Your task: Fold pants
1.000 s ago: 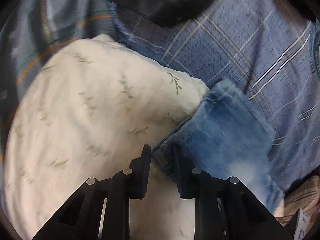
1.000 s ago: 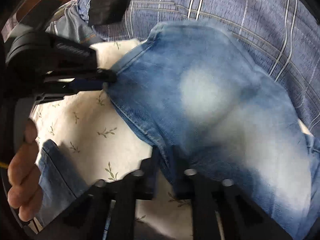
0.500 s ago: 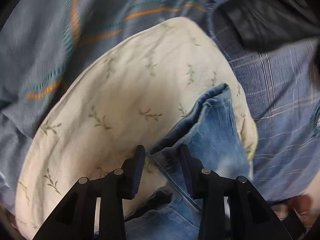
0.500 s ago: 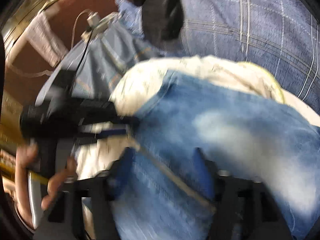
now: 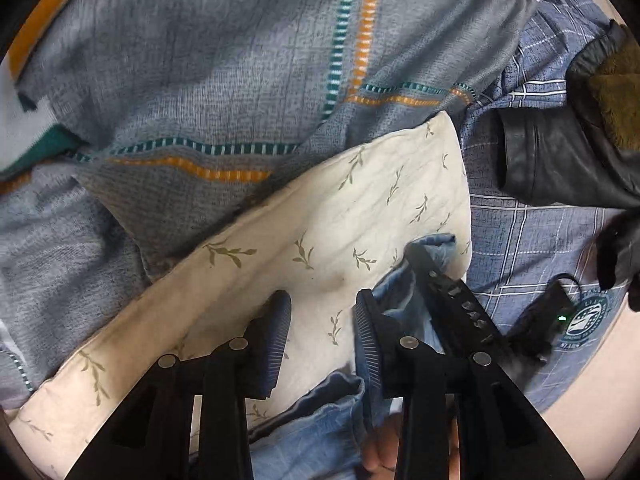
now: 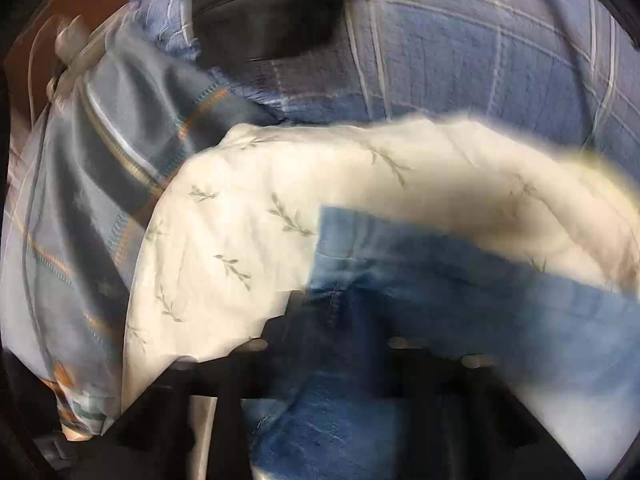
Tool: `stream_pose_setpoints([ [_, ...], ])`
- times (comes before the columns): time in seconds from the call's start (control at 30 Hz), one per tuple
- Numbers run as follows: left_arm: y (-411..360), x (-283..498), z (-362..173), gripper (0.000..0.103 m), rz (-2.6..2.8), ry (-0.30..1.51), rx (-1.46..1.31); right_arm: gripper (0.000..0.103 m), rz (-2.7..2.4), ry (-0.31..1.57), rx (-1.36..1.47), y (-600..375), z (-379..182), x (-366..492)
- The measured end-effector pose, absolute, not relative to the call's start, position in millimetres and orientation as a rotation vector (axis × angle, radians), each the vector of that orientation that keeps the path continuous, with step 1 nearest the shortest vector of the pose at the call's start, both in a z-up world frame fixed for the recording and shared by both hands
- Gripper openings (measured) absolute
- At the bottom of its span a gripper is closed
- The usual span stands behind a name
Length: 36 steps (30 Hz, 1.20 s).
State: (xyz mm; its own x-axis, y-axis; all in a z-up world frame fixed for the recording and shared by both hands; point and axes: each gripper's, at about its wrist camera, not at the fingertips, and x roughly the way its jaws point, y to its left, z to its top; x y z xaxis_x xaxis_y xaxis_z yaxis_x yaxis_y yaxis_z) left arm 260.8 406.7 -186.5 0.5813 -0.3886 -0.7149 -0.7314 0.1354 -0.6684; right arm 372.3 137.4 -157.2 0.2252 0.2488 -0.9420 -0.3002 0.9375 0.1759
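The blue denim pants (image 5: 316,428) lie on a white pillow with green sprigs (image 5: 320,240). In the left wrist view my left gripper (image 5: 322,322) is open and empty over the pillow, the denim beside and below its right finger. The right gripper's black body (image 5: 456,312) reaches in from the right over a denim edge (image 5: 432,244). In the blurred right wrist view the pants (image 6: 440,340) drape over my right gripper (image 6: 332,320) and hide its fingertips, so its jaws cannot be read.
A grey knit blanket with orange and teal stripes (image 5: 240,80) lies beyond the pillow. A blue plaid bedsheet (image 5: 532,240) is at the right, with a black leather garment (image 5: 560,160) on it. A small black device with a green light (image 5: 548,316) lies nearby.
My left gripper has opened and let go of the denim edge, which now lies to its right. The right gripper has carried the pants over the pillow; both views have swung.
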Motion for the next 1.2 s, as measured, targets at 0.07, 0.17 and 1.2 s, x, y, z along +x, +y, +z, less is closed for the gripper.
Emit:
stream_pose_setpoints([
  [0.07,407,256,-177,0.033,0.344,0.987,-1.461,0.002,0.434,1.189,0.012,136,-126,365],
  [0.17,405,249,-158,0.033,0.384,0.959,-1.412,0.002,0.470,1.207,0.109,125,-120,371],
  [1.2,10,325,-74,0.069,-0.368,1.018,-0.469,0.056,0.011,0.997,0.422,-405,-39,258],
])
